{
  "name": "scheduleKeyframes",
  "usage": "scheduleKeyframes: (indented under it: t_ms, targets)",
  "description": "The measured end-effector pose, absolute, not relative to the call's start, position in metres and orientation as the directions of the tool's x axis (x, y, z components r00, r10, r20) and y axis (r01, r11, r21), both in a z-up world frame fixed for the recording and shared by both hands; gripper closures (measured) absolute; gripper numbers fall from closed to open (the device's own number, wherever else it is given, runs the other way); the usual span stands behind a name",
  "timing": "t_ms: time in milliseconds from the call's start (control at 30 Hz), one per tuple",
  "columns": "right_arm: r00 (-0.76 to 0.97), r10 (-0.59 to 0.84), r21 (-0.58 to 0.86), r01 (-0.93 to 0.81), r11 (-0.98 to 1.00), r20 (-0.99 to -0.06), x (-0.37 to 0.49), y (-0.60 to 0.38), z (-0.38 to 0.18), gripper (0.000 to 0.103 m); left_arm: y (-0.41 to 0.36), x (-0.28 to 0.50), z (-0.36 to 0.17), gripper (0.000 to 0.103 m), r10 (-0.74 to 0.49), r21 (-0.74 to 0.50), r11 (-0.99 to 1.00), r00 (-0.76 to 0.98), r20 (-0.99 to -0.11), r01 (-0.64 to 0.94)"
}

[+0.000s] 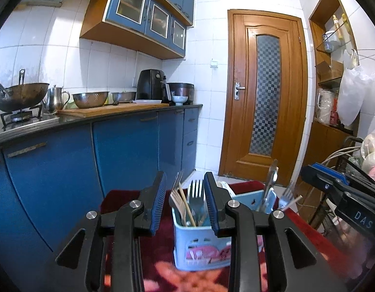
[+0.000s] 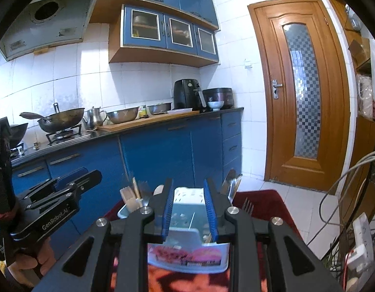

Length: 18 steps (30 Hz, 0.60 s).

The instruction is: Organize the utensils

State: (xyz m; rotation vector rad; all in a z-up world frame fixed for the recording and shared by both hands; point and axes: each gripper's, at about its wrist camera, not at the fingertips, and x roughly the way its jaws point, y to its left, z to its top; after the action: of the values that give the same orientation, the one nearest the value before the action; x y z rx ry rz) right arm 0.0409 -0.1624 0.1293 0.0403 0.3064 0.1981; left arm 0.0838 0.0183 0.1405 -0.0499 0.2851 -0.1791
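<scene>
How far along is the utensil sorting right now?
Mostly done, it seems. The light blue caddy on the red cloth already holds wooden forks and metal forks in one compartment, with more metal utensils at the far end. Both the left gripper and right gripper are open and empty. The middle compartment looks nearly bare.

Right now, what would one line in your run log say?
left gripper: open, empty, above forks | right gripper: open, empty, above caddy middle section | caddy on red cloth
</scene>
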Motion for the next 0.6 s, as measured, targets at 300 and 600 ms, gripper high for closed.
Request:
scheduleKeyframes:
  t_ms: [300,600]
  targets:
    - [0.923,0.210,0.080,-0.194,0.978,-0.324,0.005,-0.163,0.112,0.056,0.027,0.051,0.130,0.050,-0.191,-0.101,0.981,0.906,-0.377,0.165]
    - [0.919,0.172,0.089,-0.150,0.985,-0.355,-0.018,-0.168,0.079,0.039,0.034,0.041,0.088,0.039,-0.172,-0.132,0.983,0.874,-0.455,0.125]
